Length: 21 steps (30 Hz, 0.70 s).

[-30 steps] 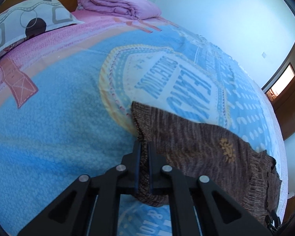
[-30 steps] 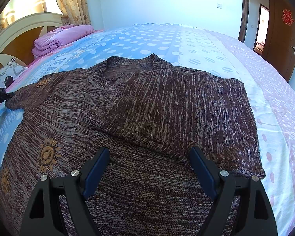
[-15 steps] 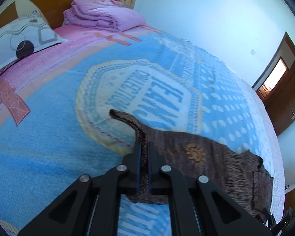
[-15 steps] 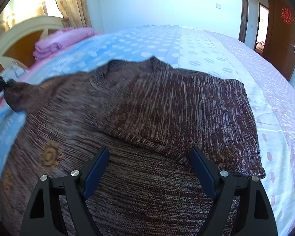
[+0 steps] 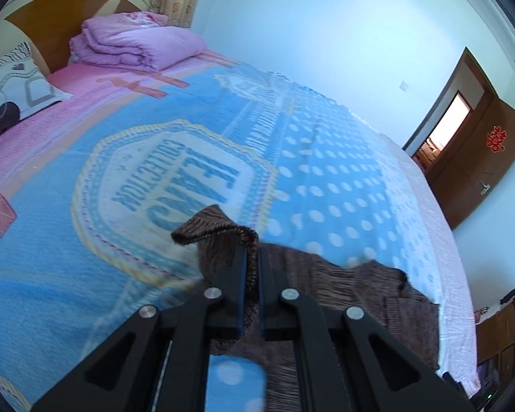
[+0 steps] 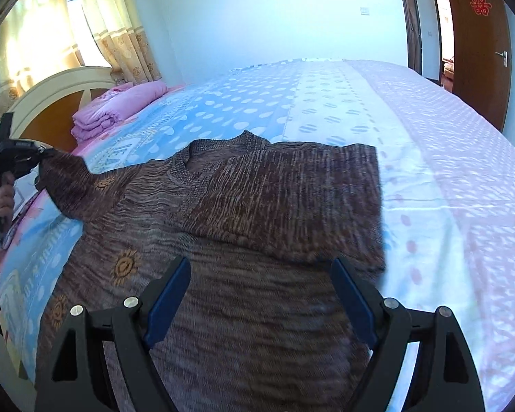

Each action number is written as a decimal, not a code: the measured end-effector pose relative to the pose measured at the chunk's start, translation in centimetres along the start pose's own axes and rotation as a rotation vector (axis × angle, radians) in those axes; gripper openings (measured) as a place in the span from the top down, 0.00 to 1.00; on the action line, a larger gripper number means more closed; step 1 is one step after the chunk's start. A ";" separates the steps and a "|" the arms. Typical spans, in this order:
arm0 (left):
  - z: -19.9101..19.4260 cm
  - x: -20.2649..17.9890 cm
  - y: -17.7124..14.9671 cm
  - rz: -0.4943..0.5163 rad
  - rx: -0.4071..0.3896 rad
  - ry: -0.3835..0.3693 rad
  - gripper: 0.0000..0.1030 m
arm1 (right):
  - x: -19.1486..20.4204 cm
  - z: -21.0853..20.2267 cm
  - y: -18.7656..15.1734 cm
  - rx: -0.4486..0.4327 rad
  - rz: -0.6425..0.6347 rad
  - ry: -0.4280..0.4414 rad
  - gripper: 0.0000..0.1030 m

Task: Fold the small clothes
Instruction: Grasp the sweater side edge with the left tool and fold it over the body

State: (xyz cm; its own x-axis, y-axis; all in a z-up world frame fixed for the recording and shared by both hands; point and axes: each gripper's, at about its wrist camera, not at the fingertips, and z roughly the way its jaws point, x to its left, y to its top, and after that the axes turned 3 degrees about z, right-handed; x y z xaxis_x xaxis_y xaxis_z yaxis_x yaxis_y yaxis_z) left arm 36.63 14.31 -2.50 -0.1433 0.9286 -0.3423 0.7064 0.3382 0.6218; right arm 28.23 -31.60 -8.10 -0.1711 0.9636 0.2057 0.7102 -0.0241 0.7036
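A bed [image 6: 326,110] with a blue dotted cover fills the room. At its left, the left gripper [image 5: 252,257] is clenched on the sleeve [image 5: 213,226], lifted off the cover. The brown sweater [image 6: 257,240] lies across the middle, its other sleeve folded in. The right gripper [image 6: 261,274] hovers above it, jaws spread wide.

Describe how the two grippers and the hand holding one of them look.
Both the left gripper and the right gripper are black angular linkages with silver round pivot bolts and flat fingers lined with blue pads. No cables or markings show. The hand is bare, and no sleeve is visible.
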 end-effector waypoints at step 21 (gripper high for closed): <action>1.0 -12.0 -1.7 -0.005 0.034 -0.176 0.95 | -4.3 -3.3 -3.7 -0.013 0.043 0.000 0.18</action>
State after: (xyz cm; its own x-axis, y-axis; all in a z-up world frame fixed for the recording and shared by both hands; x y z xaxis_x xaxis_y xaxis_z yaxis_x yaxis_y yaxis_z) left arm 37.82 2.40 -0.16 -0.0254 0.8850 -0.4649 0.7292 0.3345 0.5969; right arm 24.12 -36.51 -9.33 -0.1409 0.9616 0.2357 0.7081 -0.0686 0.7028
